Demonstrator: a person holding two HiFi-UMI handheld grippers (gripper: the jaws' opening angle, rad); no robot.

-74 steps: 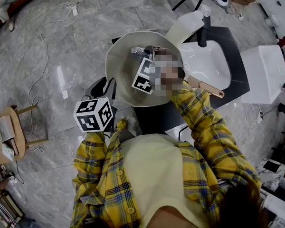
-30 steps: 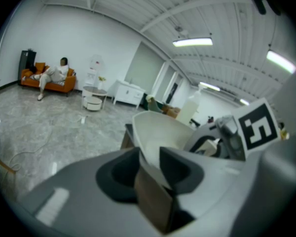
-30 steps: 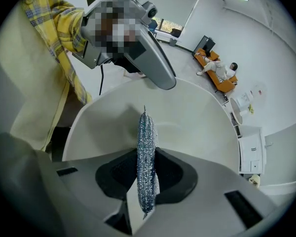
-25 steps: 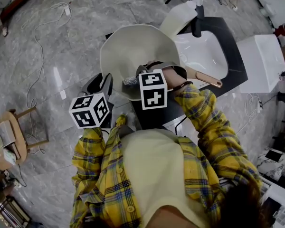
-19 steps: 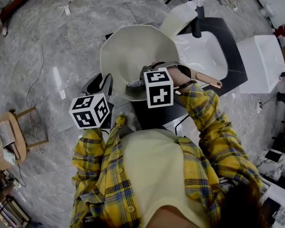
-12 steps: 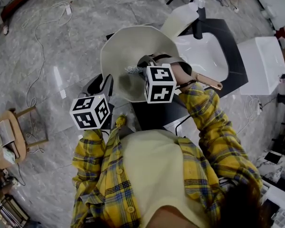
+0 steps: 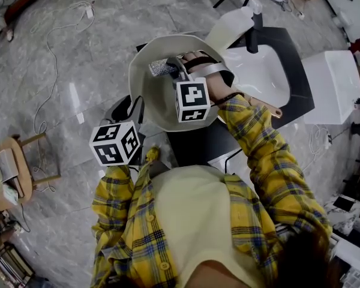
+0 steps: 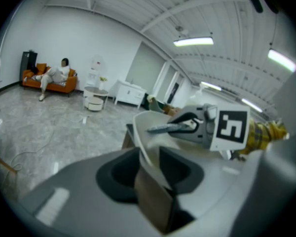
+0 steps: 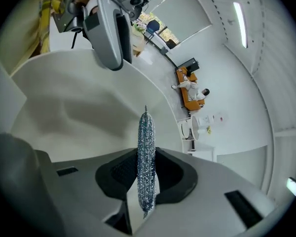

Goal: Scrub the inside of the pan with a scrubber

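Observation:
A cream, many-sided pan is tilted over the black counter, its copper handle poking out to the right past my right sleeve. My left gripper is shut on the pan's near-left rim; in the left gripper view that rim stands edge-on between the jaws. My right gripper reaches inside the pan, shut on a steel-wool scrubber. In the right gripper view the scrubber stands upright between the jaws against the pan's inner wall. The left gripper view also shows the scrubber.
A white sink basin with a black faucet sits in the black counter right of the pan. A white box stands further right. A wooden stool and loose cables are on the grey floor.
My right gripper has carried the scrubber from the pan's near rim up and left across the inside, toward the far wall. The left gripper keeps its hold on the rim.

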